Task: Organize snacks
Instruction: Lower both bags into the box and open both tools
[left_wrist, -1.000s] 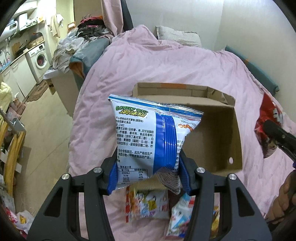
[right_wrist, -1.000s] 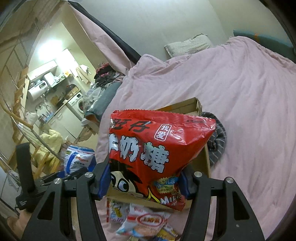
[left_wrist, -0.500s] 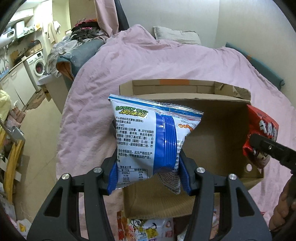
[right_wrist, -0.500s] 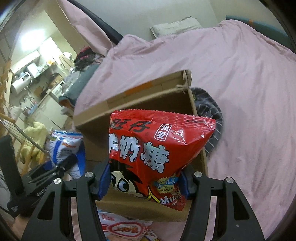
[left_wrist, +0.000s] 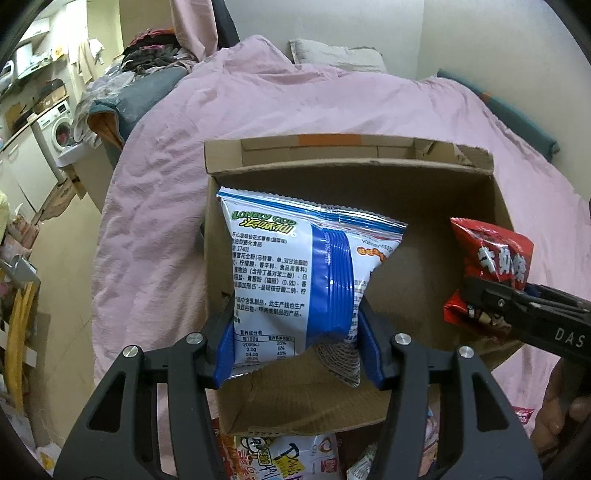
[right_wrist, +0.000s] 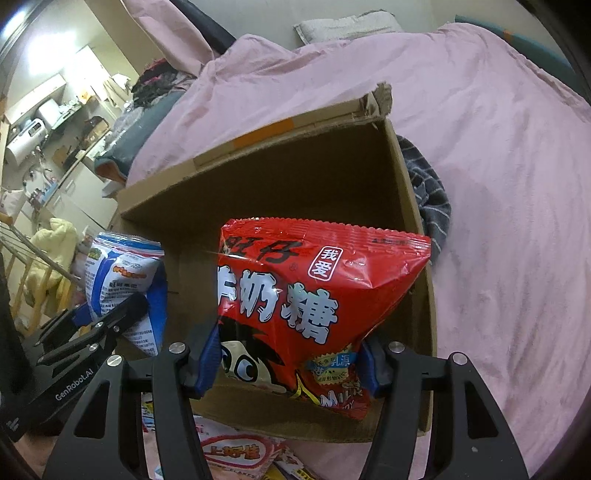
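Hovering lower over cardboard box (left_wrist: 436, 236), left view: left gripper (left_wrist: 297, 347) jaws pinching blue snack bag (left_wrist: 295, 280), frame centre. Right view: right gripper (right_wrist: 290, 363) jaws clamping red candy bag (right_wrist: 314, 295), box now filling frame; drop-off looks imminent.

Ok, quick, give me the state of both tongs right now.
Left tongs: closed on the blue-and-white snack bag, above the cardboard box.
Right tongs: closed on the red candy bag, above the same box.
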